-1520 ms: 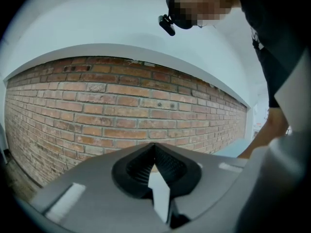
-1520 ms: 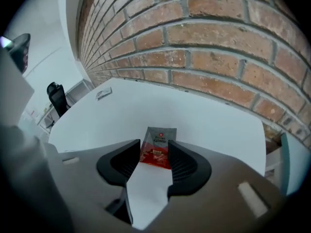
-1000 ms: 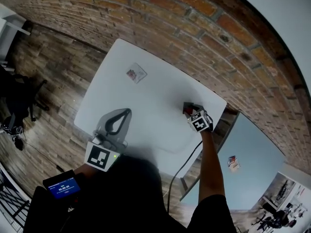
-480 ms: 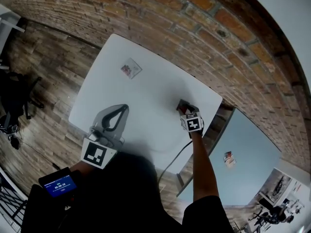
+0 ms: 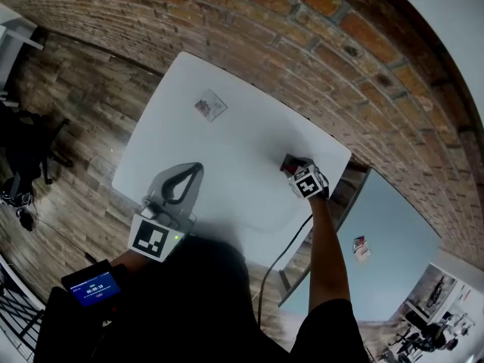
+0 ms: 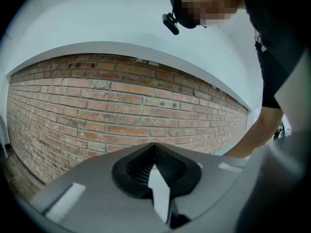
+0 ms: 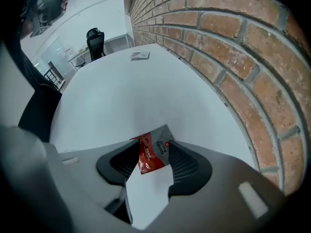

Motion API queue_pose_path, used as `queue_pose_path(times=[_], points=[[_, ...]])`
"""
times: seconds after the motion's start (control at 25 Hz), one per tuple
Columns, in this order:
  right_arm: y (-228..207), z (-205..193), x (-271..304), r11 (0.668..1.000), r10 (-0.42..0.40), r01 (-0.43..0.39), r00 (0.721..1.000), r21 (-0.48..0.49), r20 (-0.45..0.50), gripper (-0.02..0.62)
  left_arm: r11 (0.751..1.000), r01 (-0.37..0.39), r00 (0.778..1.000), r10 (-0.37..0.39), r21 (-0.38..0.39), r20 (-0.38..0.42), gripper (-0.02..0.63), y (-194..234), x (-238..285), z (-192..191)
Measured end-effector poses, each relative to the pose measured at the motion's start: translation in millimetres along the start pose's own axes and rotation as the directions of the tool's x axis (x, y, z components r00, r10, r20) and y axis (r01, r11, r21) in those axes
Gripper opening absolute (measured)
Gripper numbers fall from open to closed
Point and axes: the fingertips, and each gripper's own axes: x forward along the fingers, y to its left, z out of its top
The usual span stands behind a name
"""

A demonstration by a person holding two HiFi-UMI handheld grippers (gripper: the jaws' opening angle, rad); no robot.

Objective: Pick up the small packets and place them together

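Right gripper view — jaws wide around a red packet

The right gripper [image 7: 151, 147] points steeply down at the white table [image 5: 227, 157], close to the table edge that runs along the brick wall [image 5: 302, 21]. Its jaws stand wide apart, and a red-and-grey packet [image 7: 152, 155] lies between the two dark ribbed pads. The packet's grey upper corner reaches past the fingertips, while its red lower corner sits inside the gap. The packet looks flat on the table, and no pinch on it shows. I read this gripper as released, straddling the packet.

Head view puts that packet at the right end of the table, just under the right gripper's marker cube. A second small packet [image 5: 210, 107] lies well apart from it, near the table's far left corner, flat and untouched.

The left gripper [image 6: 154, 149] hangs over the near left part of the table, pointing almost level toward the brick wall. Its jaws are clenched, tips meeting, with nothing held between them — only bare table shows through the slot behind the tips.

Beyond the table's right edge stands a pale blue table [image 5: 401, 233], which carries a third small packet [image 5: 361, 246].
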Motion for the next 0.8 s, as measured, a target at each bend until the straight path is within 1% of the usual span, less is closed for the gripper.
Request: queue_pose_path(times=[0.16,0.24,0.4,0.56,0.8], points=[[1.2,-4.0,0.6,0.999,0.005,-0.005,1.0,0.054,0.005,0.19,1.0,-0.006,1.0,0.006,0.012,0.006,0.0,1.1,-3.8,0.8],[9.7,-4.8,0.3,0.998,0.011,-0.011,1.0,0.069,0.009,0.19,1.0,-0.003,1.0,0.003,0.022,0.005,0.0,-0.6,-5.5,0.5],[42.5,-5.7,2.6,0.998,0.039,-0.04,0.999,0.051,0.01,0.19,1.0,0.003,1.0,-0.003,0.018,0.001,0.0,-3.8,-7.0,-1.6],[75.3,-7.9,3.7,0.998,0.053,-0.053,0.999,0.031,0.003,0.19,1.0,0.008,1.0,-0.009,0.01,0.02,0.0,-5.9,-10.1,1.4],[119.3,-9.8,5.2,0.996,0.068,-0.069,0.998,0.062,0.014,0.192,1.0,0.001,1.0,-0.001,0.004,0.018,0.0,-0.3,-28.3,-2.2]])
